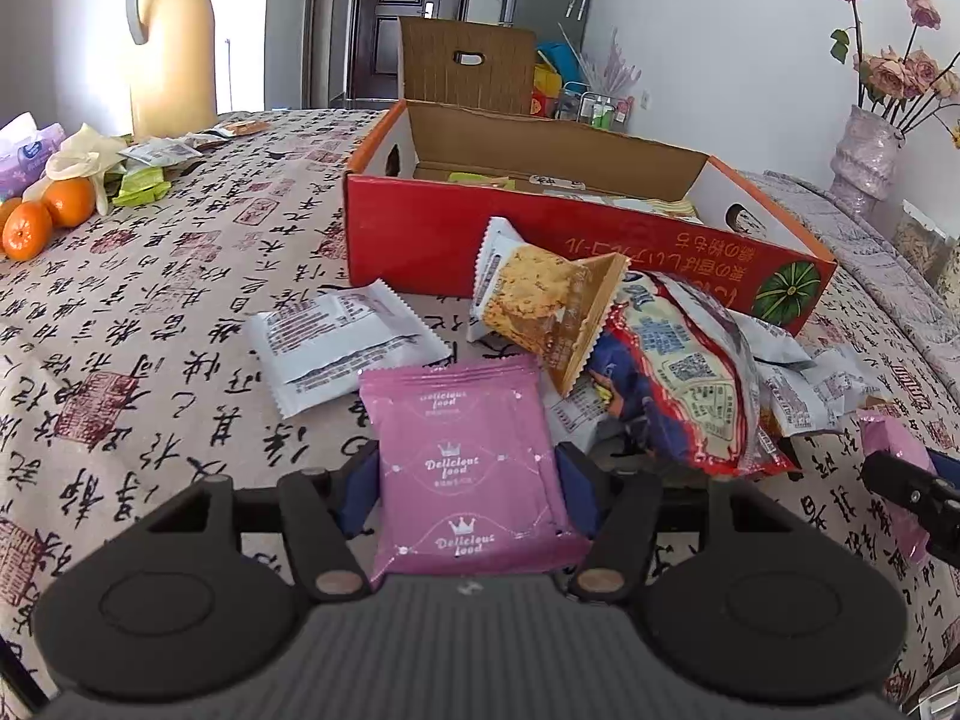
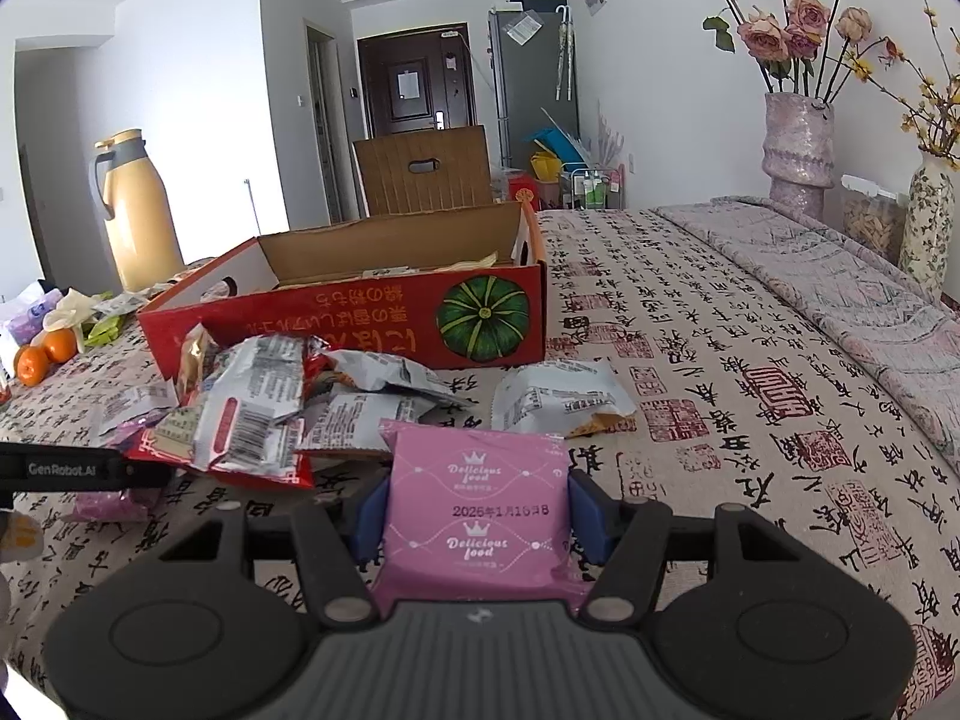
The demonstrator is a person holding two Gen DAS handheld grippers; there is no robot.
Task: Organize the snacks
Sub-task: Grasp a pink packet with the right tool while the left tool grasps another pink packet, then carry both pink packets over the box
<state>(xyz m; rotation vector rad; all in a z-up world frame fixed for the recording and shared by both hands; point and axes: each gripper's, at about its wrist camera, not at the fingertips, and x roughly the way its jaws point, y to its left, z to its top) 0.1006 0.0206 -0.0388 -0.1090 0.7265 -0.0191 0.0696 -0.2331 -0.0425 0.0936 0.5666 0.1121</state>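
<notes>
My left gripper [image 1: 468, 492] is shut on a pink "Delicious food" packet [image 1: 468, 456], held just above the tablecloth. My right gripper [image 2: 477, 516] is shut on a second pink packet [image 2: 477, 510]; that gripper also shows at the right edge of the left wrist view [image 1: 912, 486]. A red open cardboard box [image 1: 540, 240] stands beyond, with several snack packets inside; it also shows in the right wrist view [image 2: 360, 318]. A pile of loose snack packets [image 1: 678, 360] lies in front of the box. A white packet [image 1: 342, 342] lies to the pile's left.
A yellow thermos jug [image 1: 174, 42], oranges [image 1: 42, 216], tissues and green packets sit at the far left. Flower vases [image 2: 798, 150] stand at the right edge. Another white packet [image 2: 558, 396] lies right of the pile. A cardboard flap [image 1: 468, 66] stands behind the box.
</notes>
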